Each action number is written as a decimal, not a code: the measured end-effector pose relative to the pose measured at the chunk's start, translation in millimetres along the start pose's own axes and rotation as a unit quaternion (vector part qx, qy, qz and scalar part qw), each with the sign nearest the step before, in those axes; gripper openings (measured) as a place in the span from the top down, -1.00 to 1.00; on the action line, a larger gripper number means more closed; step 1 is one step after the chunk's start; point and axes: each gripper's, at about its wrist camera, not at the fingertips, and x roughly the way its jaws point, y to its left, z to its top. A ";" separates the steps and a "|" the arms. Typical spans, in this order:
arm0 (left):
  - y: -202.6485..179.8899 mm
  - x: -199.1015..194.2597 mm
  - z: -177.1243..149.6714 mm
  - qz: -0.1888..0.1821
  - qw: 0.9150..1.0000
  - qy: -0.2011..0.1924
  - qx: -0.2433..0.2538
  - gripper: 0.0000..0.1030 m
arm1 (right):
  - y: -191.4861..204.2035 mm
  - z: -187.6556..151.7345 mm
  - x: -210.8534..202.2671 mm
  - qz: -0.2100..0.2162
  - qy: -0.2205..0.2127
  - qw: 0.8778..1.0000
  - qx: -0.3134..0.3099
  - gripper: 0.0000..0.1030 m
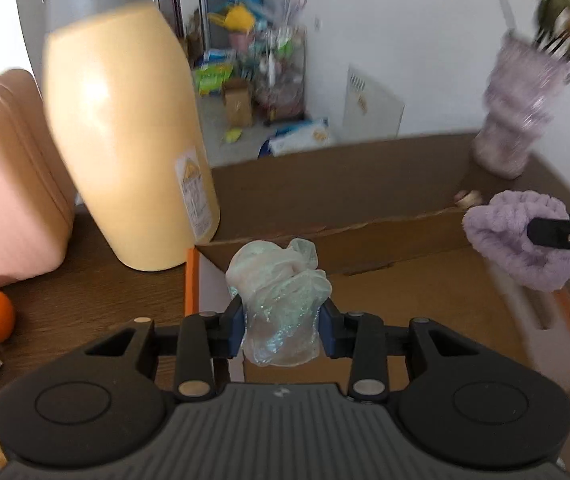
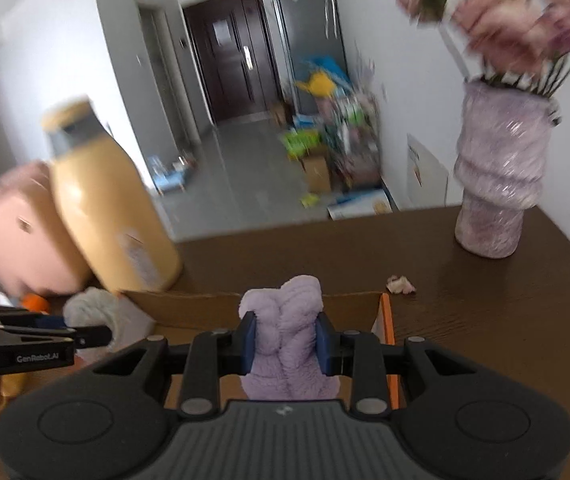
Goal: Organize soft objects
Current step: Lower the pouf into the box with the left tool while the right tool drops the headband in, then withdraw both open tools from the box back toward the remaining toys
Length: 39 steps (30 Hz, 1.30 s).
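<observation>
Pinching a crumpled clear plastic bag (image 1: 279, 300) between its blue pads, the left hand-held gripper (image 1: 281, 330) holds it just ahead of itself, over the open cardboard box (image 1: 365, 196). The bag looks feather-light, thin and slippery, so a firm bite on the bunched middle suits it best. The right hand-held gripper (image 2: 287, 344) squeezes a fluffy purple cloth (image 2: 289, 336) at its waist, also above the box; it seems soft, light and grippy, unlikely to slip. A yellow bottle (image 1: 125, 128) stands on the worktop (image 2: 485, 320), left of both.

Both wrist views look forward, close over the shared cardboard box (image 1: 365, 200) (image 2: 189, 308).
</observation>
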 end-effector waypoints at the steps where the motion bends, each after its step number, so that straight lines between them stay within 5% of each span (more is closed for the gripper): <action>1: 0.3 13.3 1.7 0.002 1.000 0.013 0.000 0.28 | 1.0 1.0 18.3 -0.012 0.013 1.000 -0.004 0.44; 6: 5.5 55.1 2.9 0.014 0.998 0.057 0.014 0.00 | 10.7 -7.6 73.4 -0.045 0.067 0.996 -0.028 0.39; 9: 1.4 61.6 1.1 0.022 0.997 0.063 0.027 -0.03 | 17.1 -13.7 90.0 -0.063 0.082 0.994 -0.040 0.13; 11: 2.0 61.3 1.5 0.022 0.997 0.064 0.024 -0.15 | 20.0 -14.8 93.5 -0.071 0.088 0.993 -0.042 -0.09; 17: 6.6 34.0 9.6 0.019 0.998 0.052 0.012 -0.47 | 17.5 0.6 69.2 -0.073 0.068 0.994 -0.041 -0.21; 22: 15.2 -20.9 14.1 0.014 1.000 0.018 -0.014 -0.58 | 26.6 14.4 9.2 -0.073 0.025 0.995 -0.059 -0.52; 27: 12.3 -85.6 7.5 0.013 0.999 -0.040 -0.027 -0.73 | 38.6 16.2 -54.2 -0.063 -0.021 0.996 -0.064 -0.63; 35: -9.5 -183.3 -70.1 0.027 0.981 -0.192 -0.022 -0.91 | 53.1 -33.7 -147.7 -0.053 -0.137 0.986 -0.075 -0.89; 39: -17.1 -206.2 -110.6 0.019 0.973 -0.225 -0.038 -0.91 | 58.7 -67.4 -183.0 -0.039 -0.181 0.980 -0.068 -0.90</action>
